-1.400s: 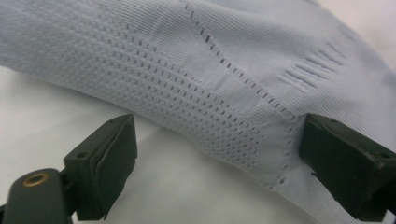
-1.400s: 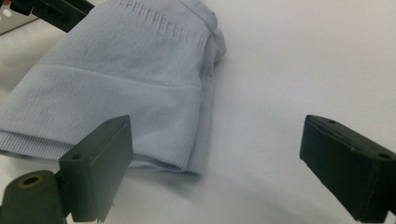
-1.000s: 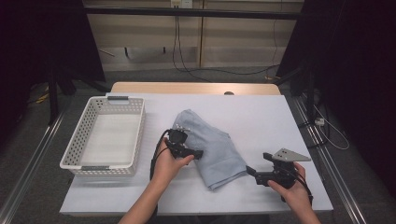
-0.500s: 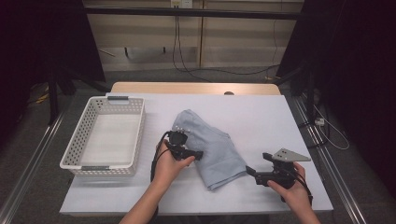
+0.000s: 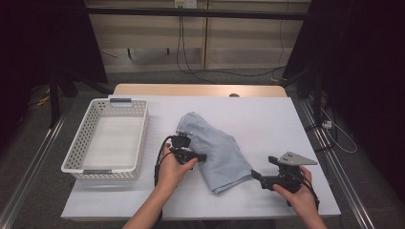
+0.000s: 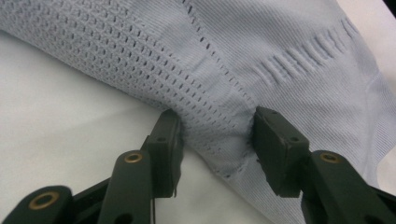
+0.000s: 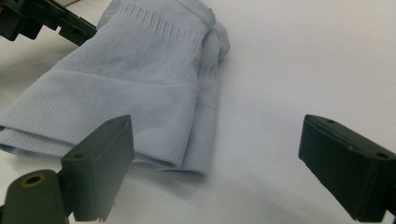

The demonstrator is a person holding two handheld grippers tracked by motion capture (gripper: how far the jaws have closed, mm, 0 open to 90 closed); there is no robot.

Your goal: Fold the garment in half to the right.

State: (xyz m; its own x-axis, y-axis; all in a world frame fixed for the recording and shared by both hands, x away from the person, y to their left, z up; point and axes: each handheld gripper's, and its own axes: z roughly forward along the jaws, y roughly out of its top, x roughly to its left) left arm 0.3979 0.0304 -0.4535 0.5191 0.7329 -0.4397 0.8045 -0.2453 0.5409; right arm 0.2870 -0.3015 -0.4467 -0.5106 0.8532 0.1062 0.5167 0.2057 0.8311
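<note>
- Between the fingers (image 6: 170,140) of the left gripper (image 6: 212,140) sits a bunched fold of the pale blue knit garment (image 6: 261,60). Those fingers have just been closing, and both pads now press the fabric's mesh edge: clamped on cloth.
- The garment (image 5: 217,150) lies folded on the white desk (image 5: 267,114), its near hem just ahead of the right gripper (image 5: 255,175).
- It looks soft, light and limp: likely to sag and unfold when lifted, not slip. The open mesh could snag. A doubled edge or hem seems the best hold.
- The right gripper's (image 7: 215,172) fingers (image 7: 100,163) stand wide apart, with nothing between them; the ribbed hem (image 7: 154,156) lies just beyond the left-hand one.
- Farther left of the left gripper (image 5: 188,153), a white basket (image 5: 76,152) stands on the desk, well apart.
- Nothing lies between garment and basket.
</note>
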